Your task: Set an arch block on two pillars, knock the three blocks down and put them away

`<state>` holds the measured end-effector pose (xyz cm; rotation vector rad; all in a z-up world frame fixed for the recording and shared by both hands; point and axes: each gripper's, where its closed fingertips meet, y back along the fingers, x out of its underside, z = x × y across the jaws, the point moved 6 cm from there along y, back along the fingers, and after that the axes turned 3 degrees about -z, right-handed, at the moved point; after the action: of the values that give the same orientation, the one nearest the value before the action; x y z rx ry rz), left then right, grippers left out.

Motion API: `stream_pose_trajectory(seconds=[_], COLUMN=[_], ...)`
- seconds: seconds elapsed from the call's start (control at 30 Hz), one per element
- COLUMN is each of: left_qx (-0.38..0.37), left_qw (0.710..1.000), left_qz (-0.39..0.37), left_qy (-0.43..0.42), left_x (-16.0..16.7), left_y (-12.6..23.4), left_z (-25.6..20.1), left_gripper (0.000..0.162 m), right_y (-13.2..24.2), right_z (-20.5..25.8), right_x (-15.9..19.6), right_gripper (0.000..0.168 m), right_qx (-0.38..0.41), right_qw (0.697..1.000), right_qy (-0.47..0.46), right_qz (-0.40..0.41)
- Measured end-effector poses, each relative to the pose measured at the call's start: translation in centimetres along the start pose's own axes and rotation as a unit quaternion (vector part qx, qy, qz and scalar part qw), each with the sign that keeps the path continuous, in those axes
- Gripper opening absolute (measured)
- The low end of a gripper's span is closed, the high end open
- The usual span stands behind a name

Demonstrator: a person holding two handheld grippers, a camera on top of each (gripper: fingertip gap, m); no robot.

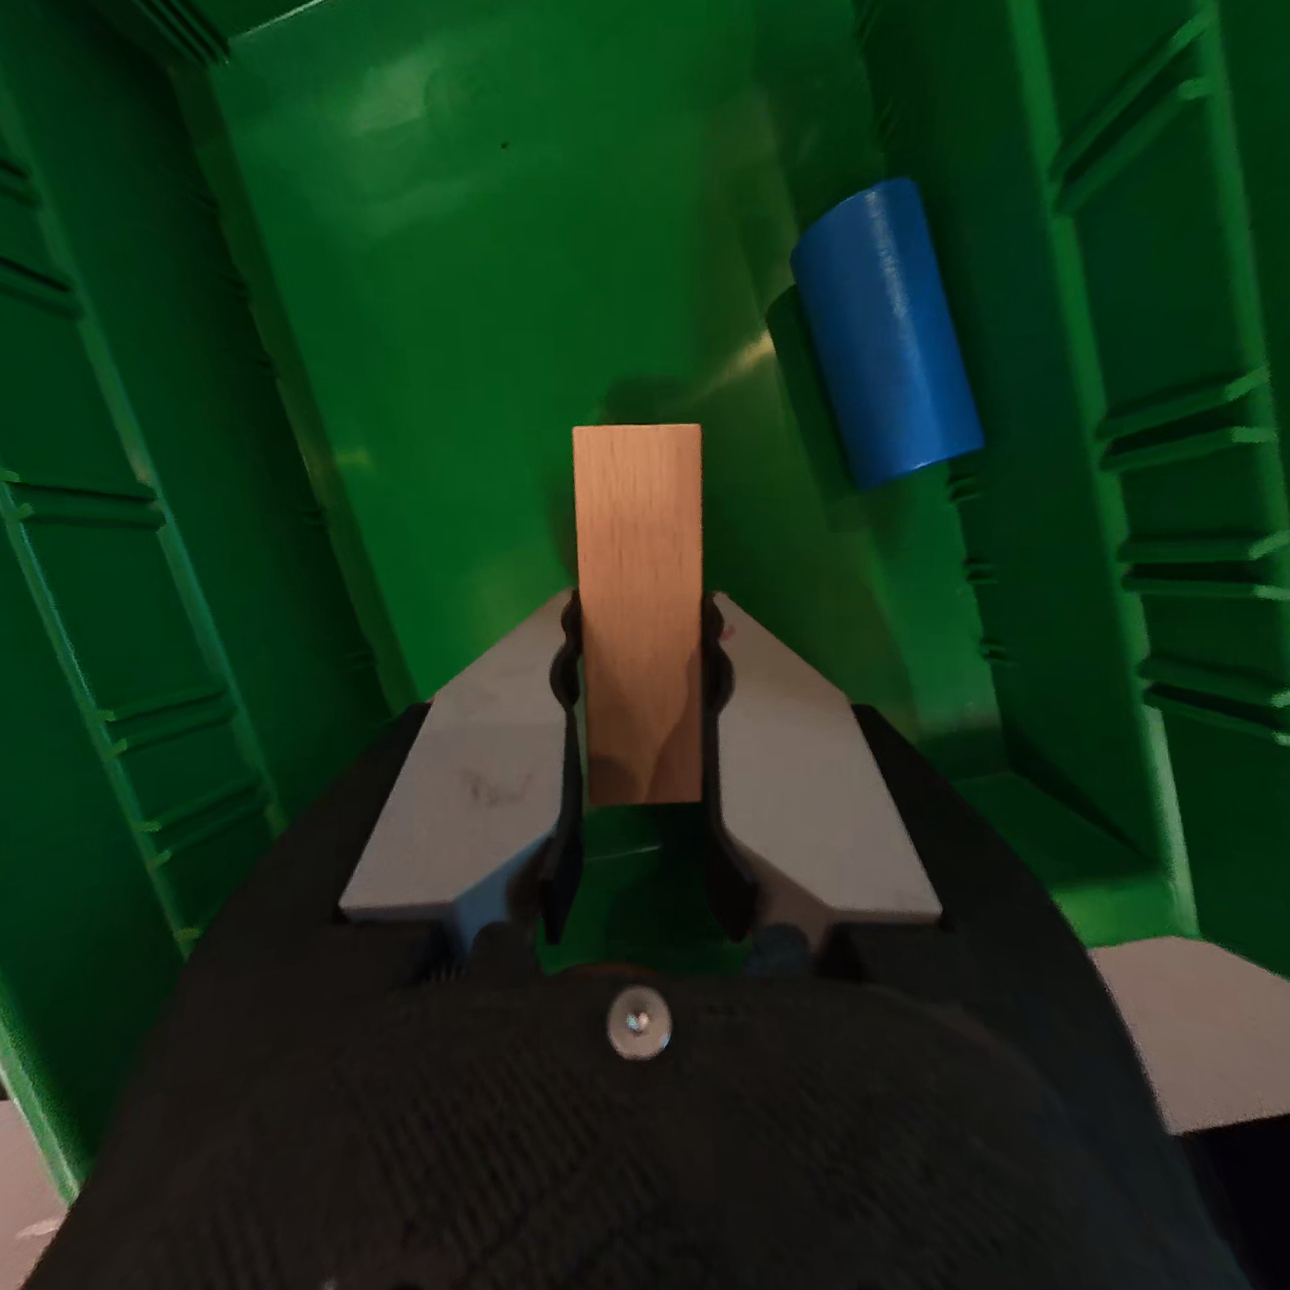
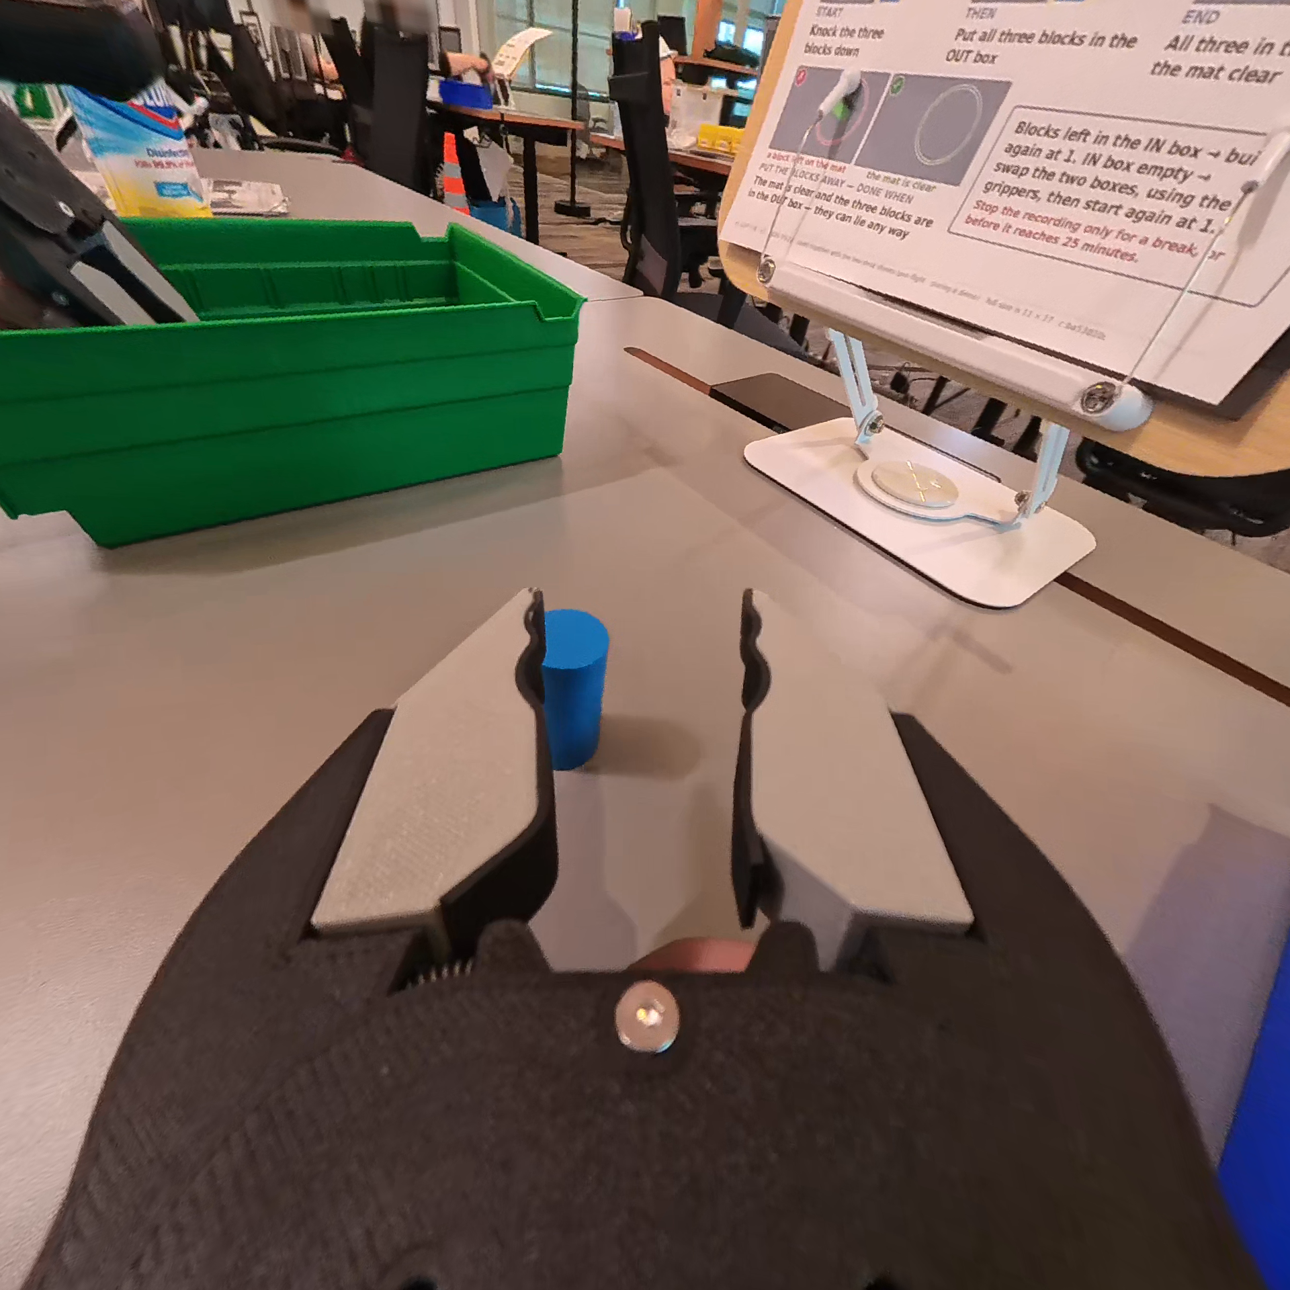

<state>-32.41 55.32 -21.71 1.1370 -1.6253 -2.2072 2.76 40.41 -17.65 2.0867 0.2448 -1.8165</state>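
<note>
My left gripper [image 1: 639, 600] is shut on a plain wooden block [image 1: 639, 607] and holds it inside the green bin [image 1: 488, 279], pointing down at the bin floor. A blue cylinder [image 1: 886, 335] lies on the bin floor by the right wall. In the right wrist view, my right gripper [image 2: 641, 607] is open over the grey table, and a second blue cylinder [image 2: 574, 687] stands upright between its fingers, close to the left finger [image 2: 454, 768]. The left gripper [image 2: 77, 258] shows at the far left, reaching into the green bin [image 2: 293, 391].
A white stand [image 2: 928, 509] holding an instruction sheet [image 2: 1033, 174] stands at the right on the table. A blue object [image 2: 1263, 1089] shows at the lower right edge. Chairs, desks and a wipes pack [image 2: 139, 160] sit beyond the bin. My hands' fingertips stand some 35 cm from each other.
</note>
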Motion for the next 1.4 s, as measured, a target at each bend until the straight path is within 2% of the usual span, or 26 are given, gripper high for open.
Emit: stream_pose_trajectory(seconds=[0.23, 0.4, 0.53, 0.63, 0.73, 0.83, 0.97, 1.07, 1.1, 1.17, 1.27, 1.4], left_qx=[-0.039, -0.051, -0.005, 0.041, 0.093, 0.125, 0.162, 0.137, 0.139, 0.16, 0.165, 0.163], left_qw=[0.992, 0.971, 0.955, 0.952, 0.953, 0.958, 0.97, 0.982, 0.982, 0.978, 0.977, 0.968], left_qz=[-0.121, -0.232, -0.293, -0.288, -0.254, -0.21, -0.125, -0.063, -0.071, -0.084, -0.098, -0.166], left_qy=[0.02, 0.013, -0.045, -0.095, -0.133, -0.148, -0.13, -0.115, -0.109, -0.099, -0.093, -0.093], left_x=[-1.8, -3.8, -6.1, -7.7, -8.6, -9.1, -8.2, -6.7, -6.6, -6.5, -6.5, -7.0], left_y=[2.4, 6.8, 11.5, 13.3, 12.6, 9.3, 2.7, -1.8, -2.4, -2.4, -1.5, 2.6], left_z=[1.5, 1.3, -3.1, -8.5, -14.3, -18.4, -21.5, -21.9, -22.1, -22.5, -22.5, -21.5], left_gripper=[0.031, 0.031, 0.031, 0.032, 0.031, 0.031, 0.031, 0.031, 0.031, 0.033, 0.051, 0.051], right_y=[0.0, 0.1, 0.6, 1.0, 1.4, 1.8, 2.0, 2.1, 2.1, 2.1, 2.0, 1.8], right_z=[-0.1, 0.0, -0.4, -1.0, -1.4, -1.7, -1.9, -1.8, -1.8, -1.8, -1.8, -1.8], right_x=[0.0, 0.0, -0.7, -1.0, -1.3, -1.7, -1.9, -2.0, -2.1, -2.1, -2.0, -1.7], right_gripper=[0.053, 0.054, 0.054, 0.054, 0.054, 0.054, 0.053, 0.053, 0.053, 0.054, 0.054, 0.054], right_qx=[0.0, -0.001, 0.008, 0.018, 0.026, 0.03, 0.035, 0.033, 0.033, 0.032, 0.031, 0.032], right_qw=[1.0, 1.0, 1.0, 0.999, 0.999, 0.998, 0.998, 0.997, 0.997, 0.997, 0.998, 0.998], right_qy=[-0.001, 0.01, 0.007, 0.0, -0.007, -0.012, -0.013, -0.014, -0.013, -0.013, -0.012, -0.011], right_qz=[-0.001, 0.0, -0.019, -0.03, -0.042, -0.054, -0.06, -0.064, -0.065, -0.065, -0.06, -0.056])
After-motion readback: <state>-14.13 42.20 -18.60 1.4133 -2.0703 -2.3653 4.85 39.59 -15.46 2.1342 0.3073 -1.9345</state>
